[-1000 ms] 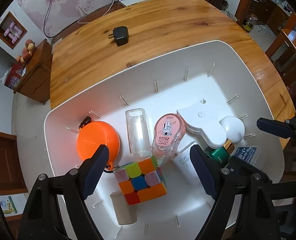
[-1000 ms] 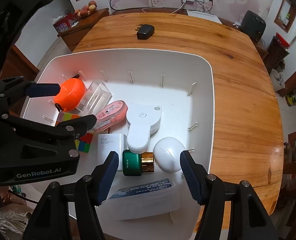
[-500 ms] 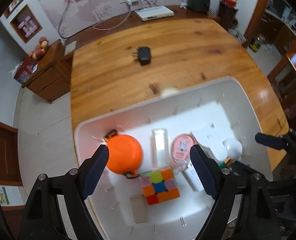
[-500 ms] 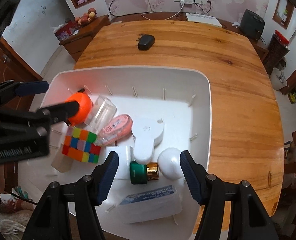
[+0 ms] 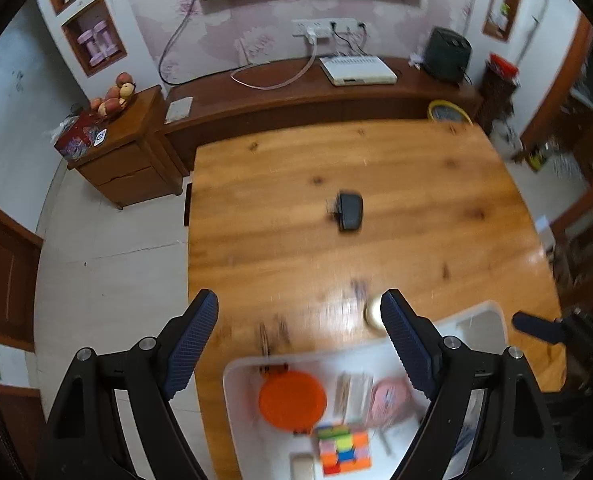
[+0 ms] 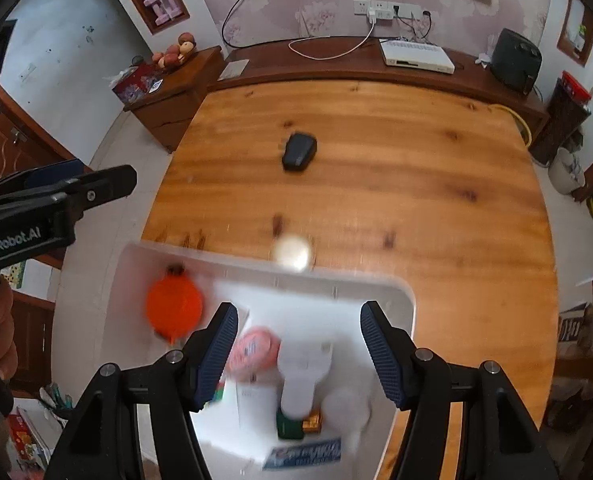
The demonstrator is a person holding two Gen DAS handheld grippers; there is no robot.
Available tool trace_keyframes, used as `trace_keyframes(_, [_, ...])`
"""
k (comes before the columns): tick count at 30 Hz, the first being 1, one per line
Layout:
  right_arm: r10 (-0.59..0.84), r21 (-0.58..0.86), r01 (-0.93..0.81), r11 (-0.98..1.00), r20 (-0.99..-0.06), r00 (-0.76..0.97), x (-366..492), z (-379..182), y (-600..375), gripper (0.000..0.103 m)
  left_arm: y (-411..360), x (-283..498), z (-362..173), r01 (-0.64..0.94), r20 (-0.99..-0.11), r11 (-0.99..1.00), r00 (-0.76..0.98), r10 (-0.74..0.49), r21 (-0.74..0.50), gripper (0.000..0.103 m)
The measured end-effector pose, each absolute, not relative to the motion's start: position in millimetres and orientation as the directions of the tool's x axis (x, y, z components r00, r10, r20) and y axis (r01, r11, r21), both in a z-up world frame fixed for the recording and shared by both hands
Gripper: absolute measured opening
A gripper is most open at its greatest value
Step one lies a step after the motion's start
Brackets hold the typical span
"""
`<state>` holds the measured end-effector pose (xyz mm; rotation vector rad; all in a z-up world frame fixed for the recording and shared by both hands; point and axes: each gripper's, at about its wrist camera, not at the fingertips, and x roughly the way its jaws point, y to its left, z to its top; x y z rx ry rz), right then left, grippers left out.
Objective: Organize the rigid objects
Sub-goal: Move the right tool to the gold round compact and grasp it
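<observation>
Hovering above the desk, left gripper has jaws spread wide, nothing between them. Right gripper likewise gapes, empty. White tray sits at lower centre of the left view, holding an orange disc, a cube below it, and a pink dispenser to the right; frames blurred. In the right view the tray fills the lower centre. Black charger lies alone on the desk, upper centre, well apart from the tray.
</observation>
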<state>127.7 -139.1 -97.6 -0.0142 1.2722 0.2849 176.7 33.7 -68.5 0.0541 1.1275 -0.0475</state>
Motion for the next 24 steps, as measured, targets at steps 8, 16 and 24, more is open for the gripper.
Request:
trace_keyframes(8, [0.214, 0.194, -0.159, 0.968, -0.970, 0.118, 213, -130, -124, 0.065, 54, 221, -74, -0.042, -0.907, 0.998, 0.419, -0.031, -0.054, 0.085])
trace_keyframes(16, [0.201, 0.207, -0.046, 0.977, -0.973, -0.111, 244, -214, -108, 0.065, 67, 241, -104, -0.107, -0.935, 0.990, 0.351, -0.053, -0.096, 0.085])
trace_keyframes(24, [0.076, 0.085, -0.058, 0.995, -0.987, -0.145, 237, -249, -86, 0.065, 73, 253, -114, -0.135, -0.942, 0.985, 0.330, -0.061, -0.111, 0.085])
